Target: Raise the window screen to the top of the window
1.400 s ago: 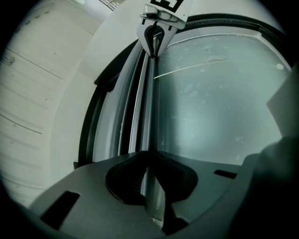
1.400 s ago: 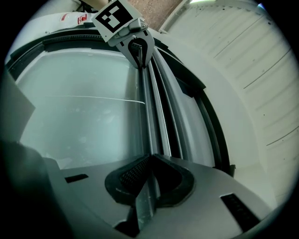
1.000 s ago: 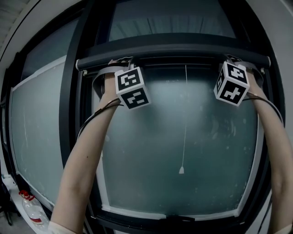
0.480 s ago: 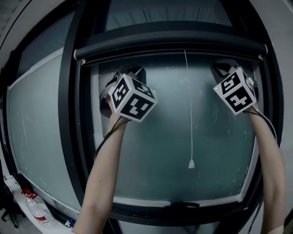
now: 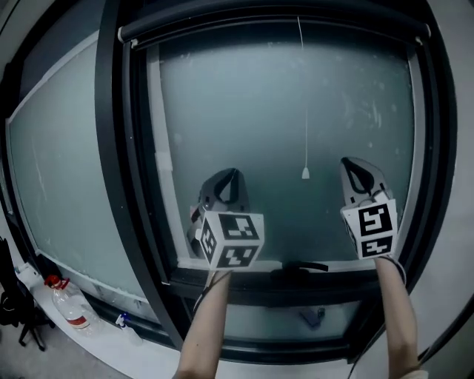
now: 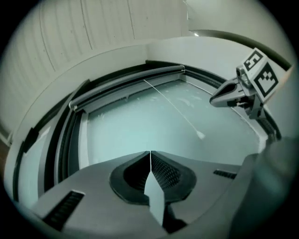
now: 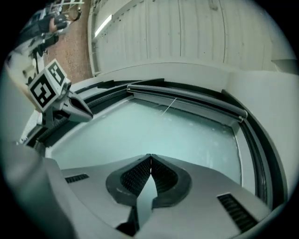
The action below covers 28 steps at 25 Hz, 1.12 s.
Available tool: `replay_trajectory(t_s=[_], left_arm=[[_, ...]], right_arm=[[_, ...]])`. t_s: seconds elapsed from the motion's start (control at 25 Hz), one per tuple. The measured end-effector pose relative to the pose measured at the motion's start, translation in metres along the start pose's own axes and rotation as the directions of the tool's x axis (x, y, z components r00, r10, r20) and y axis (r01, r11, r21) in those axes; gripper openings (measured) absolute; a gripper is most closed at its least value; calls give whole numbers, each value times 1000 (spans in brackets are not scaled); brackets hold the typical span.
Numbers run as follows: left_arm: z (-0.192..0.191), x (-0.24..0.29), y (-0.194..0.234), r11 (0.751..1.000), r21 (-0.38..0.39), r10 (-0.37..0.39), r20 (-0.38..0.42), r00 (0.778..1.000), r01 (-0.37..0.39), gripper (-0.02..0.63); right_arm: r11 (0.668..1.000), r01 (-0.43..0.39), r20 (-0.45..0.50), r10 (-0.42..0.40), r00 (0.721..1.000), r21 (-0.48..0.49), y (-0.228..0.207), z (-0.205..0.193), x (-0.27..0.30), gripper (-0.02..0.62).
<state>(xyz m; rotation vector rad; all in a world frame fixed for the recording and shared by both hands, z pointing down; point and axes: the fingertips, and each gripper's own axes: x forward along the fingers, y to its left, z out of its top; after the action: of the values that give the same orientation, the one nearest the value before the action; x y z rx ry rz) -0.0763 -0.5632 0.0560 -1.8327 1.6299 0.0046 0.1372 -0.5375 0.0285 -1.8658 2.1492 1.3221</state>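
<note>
The window screen's dark bar (image 5: 274, 16) sits rolled up at the top of the frosted window (image 5: 244, 111). It also shows in the left gripper view as the bar (image 6: 126, 84) and in the right gripper view as the bar (image 7: 187, 98). A thin pull cord hangs from it and ends in a small white weight (image 5: 305, 172). My left gripper (image 5: 232, 172) is low before the pane, jaws closing tip to tip on nothing (image 6: 150, 153). My right gripper (image 5: 348, 161) is level with it at the right, its jaws likewise closing and empty (image 7: 150, 156). Both point up along the glass.
A black window handle (image 5: 300, 266) lies on the lower frame between my forearms. A dark upright frame post (image 5: 122, 163) stands left of the pane. A plastic bottle with a red cap (image 5: 65, 303) rests on the sill at lower left.
Both grippers have dropped from the screen bar at the top to the bottom of the window and rolled. The bar has stayed at the top.
</note>
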Motion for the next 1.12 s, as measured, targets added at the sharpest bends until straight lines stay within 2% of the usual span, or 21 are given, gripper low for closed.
replay_trajectory(t_s=[0.12, 0.24, 0.32, 0.4, 0.48, 0.56, 0.68, 0.84, 0.92, 1.04, 1.12], left_arm=[[-62, -43, -50, 994, -74, -89, -87, 992, 82, 9], [-117, -86, -90, 993, -62, -106, -156, 982, 98, 9], [-160, -120, -114, 982, -160, -130, -191, 973, 100, 3], [-199, -159, -145, 948, -292, -195, -215, 957, 127, 3], [-223, -196, -174, 917, -377, -232, -236, 944, 131, 3], [-237, -226, -197, 890, -439, -250, -247, 936, 122, 3], [-241, -247, -220, 873, -452, -312, -230, 922, 183, 3], [-235, -266, -227, 840, -478, -384, -186, 904, 258, 3], [-233, -267, -225, 847, -469, -377, -197, 905, 250, 3], [-236, -262, -219, 868, -462, -317, -236, 919, 181, 3], [-235, -261, -220, 872, -466, -292, -254, 922, 148, 3]], right_arm=[[984, -63, -42, 71, 997, 166, 60, -40, -61, 8], [958, -68, -76, 93, 993, 278, 107, -73, -118, 8], [939, -44, -104, 84, 991, 340, 135, -101, -155, 8], [912, -33, -153, 105, 983, 410, 166, -128, -192, 8], [889, -39, -200, 145, 969, 457, 192, -145, -224, 8], [861, -27, -244, 174, 954, 508, 210, -158, -249, 8], [813, -24, -280, 227, 933, 582, 235, -173, -273, 8], [810, -85, -296, 307, 905, 581, 254, -172, -296, 8], [800, -75, -296, 306, 905, 595, 248, -168, -303, 8], [778, -50, -296, 297, 908, 627, 246, -168, -308, 8], [763, -34, -298, 293, 908, 646, 248, -166, -308, 8]])
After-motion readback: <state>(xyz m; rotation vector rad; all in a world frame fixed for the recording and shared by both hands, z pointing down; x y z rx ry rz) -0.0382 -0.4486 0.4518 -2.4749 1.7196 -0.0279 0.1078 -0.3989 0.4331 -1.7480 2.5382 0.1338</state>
